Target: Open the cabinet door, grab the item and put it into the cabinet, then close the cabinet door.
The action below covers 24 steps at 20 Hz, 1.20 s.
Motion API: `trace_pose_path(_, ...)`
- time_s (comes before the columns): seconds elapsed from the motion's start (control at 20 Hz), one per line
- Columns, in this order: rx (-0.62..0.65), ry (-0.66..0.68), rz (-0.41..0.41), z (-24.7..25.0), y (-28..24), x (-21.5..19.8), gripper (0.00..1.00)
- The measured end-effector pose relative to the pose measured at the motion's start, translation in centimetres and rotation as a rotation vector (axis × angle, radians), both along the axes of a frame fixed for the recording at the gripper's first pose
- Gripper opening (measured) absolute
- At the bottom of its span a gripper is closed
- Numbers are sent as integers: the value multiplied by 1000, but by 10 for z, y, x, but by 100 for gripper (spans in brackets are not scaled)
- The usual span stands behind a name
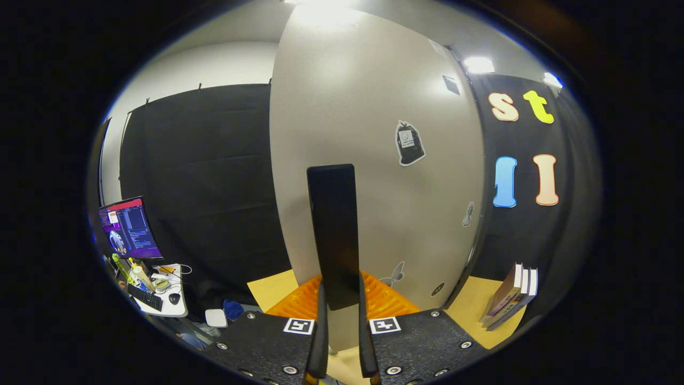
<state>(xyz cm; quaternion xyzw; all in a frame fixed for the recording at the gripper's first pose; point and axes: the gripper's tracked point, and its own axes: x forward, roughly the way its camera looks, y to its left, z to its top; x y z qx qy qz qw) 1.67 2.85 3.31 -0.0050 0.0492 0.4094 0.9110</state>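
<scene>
Fingers are clamping the cabinet door's black handle, probably swinging the grey door about its hinge.

Black cloth hangs as the booth's wall, with a pale painted wall rising above it. Ceiling lights glare brightly overhead. Off to one side stands a white desk cluttered with a lit monitor, a keyboard and a mouse.
</scene>
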Motion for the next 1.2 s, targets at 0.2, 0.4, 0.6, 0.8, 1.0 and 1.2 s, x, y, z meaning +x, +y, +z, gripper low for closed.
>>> trace_pose_path(0.2, -1, -12, -40, -4, -17, -4, 23)
trace_pose_path(0.4, 26, -15, -108, -5, -47, -4, 25)
trace_pose_path(0.6, -11, -88, -215, -9, -74, -4, 41)
trace_pose_path(0.8, 29, -122, -397, -3, -119, 7, 60)
trace_pose_path(1.0, 121, -85, -524, -8, -150, 6, 73)
trace_pose_path(1.2, 132, -134, -574, -9, -157, 2, 93)
